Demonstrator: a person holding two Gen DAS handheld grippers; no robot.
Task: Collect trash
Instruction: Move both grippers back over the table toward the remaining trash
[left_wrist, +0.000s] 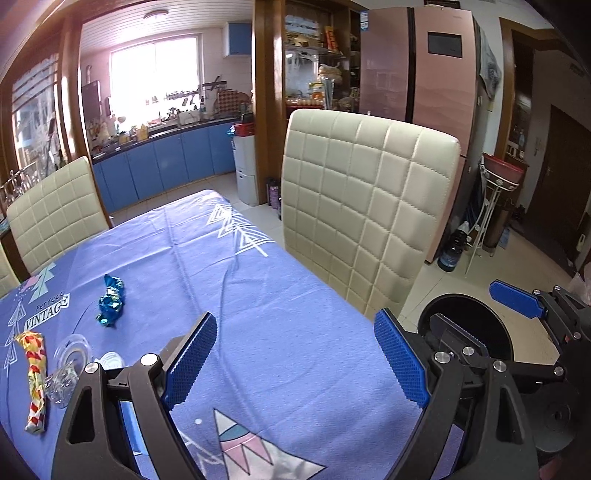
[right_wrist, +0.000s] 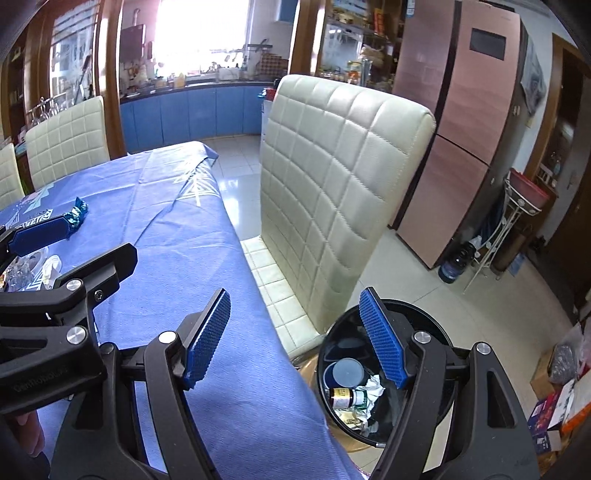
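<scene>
Left hand-held gripper (left_wrist: 295, 362) and right hand-held gripper (right_wrist: 295, 336) both released, empty. Trash bin (right_wrist: 332, 354) beside table (left_wrist: 277, 295) holds refuse. Blue wrapper (left_wrist: 110, 301), striped wrapper (left_wrist: 35, 380), clear plastic (left_wrist: 70, 365) remain uncollected.

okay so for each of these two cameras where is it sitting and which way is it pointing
Left wrist: on the left gripper, above the blue tablecloth, facing the cream chair; the right gripper's pads show at right.
Right wrist: on the right gripper, over the table edge and trash bin.
Shared: chair, blue candy wrapper, bin.
</scene>
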